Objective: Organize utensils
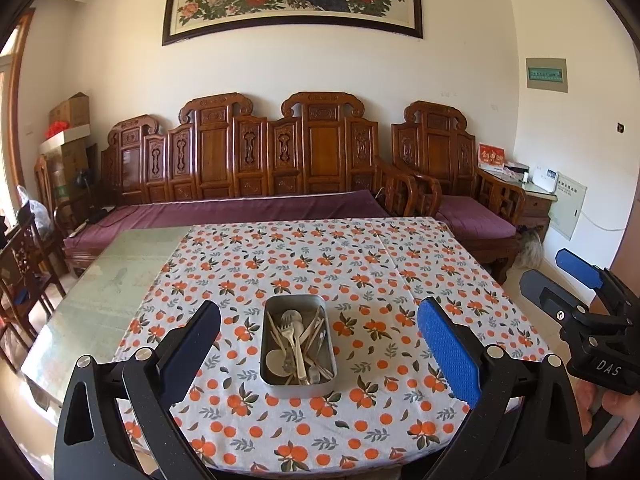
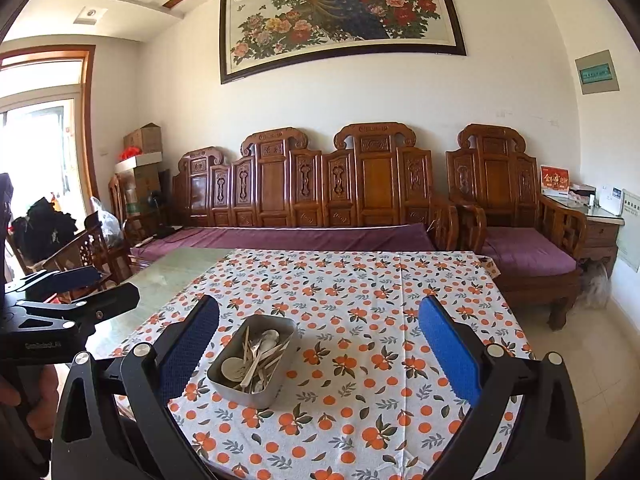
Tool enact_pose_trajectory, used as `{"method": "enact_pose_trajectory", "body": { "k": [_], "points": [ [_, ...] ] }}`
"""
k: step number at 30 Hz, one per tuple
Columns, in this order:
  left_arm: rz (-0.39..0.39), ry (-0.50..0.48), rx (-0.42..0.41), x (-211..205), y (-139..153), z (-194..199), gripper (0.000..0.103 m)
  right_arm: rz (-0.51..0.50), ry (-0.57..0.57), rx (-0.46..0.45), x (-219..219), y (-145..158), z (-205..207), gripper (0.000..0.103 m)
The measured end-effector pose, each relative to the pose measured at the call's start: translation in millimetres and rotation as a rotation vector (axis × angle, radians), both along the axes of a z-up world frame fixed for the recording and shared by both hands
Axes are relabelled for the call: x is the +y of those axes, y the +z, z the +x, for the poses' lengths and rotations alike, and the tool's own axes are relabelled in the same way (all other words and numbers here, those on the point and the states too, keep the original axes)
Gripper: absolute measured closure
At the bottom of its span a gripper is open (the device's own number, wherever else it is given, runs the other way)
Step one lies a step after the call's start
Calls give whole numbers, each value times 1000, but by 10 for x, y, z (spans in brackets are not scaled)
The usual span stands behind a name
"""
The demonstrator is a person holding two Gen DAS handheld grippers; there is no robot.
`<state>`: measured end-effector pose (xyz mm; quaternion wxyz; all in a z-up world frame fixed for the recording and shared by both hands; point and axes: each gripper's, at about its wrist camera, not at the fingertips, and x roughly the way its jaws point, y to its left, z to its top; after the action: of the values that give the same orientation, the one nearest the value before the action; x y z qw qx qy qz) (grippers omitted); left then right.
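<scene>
A metal tray (image 1: 267, 376) stands on the orange-patterned tablecloth (image 1: 372, 280). It holds mixed utensils (image 1: 298, 340): spoons, a fork, wooden sticks. My left gripper (image 1: 318, 344) is open and empty, held above the table's near edge with the tray between its fingers' line of sight. My right gripper (image 2: 318, 344) is open and empty, to the right of the tray (image 2: 224, 380), whose utensils (image 2: 260, 354) show left of centre. The right gripper also shows at the right edge of the left wrist view (image 1: 560, 276); the left one shows at the left edge of the right wrist view (image 2: 80, 288).
The cloth covers the right part of a glass-topped table (image 1: 112, 280). A carved wooden sofa (image 1: 248, 160) with purple cushions and an armchair (image 1: 460, 184) stand behind it. Wooden chairs (image 1: 24, 272) and boxes stand at the left.
</scene>
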<state>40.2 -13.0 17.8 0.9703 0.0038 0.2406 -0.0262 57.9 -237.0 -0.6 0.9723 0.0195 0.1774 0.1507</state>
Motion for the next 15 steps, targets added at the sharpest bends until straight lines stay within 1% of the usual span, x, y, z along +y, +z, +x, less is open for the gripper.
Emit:
{"method": "enact_pose_trajectory", "body": {
  "k": [15],
  "points": [
    [1,-2,-3,-15,2,-23,8,-8,-15,1,-22,-21,26,3]
  ]
}}
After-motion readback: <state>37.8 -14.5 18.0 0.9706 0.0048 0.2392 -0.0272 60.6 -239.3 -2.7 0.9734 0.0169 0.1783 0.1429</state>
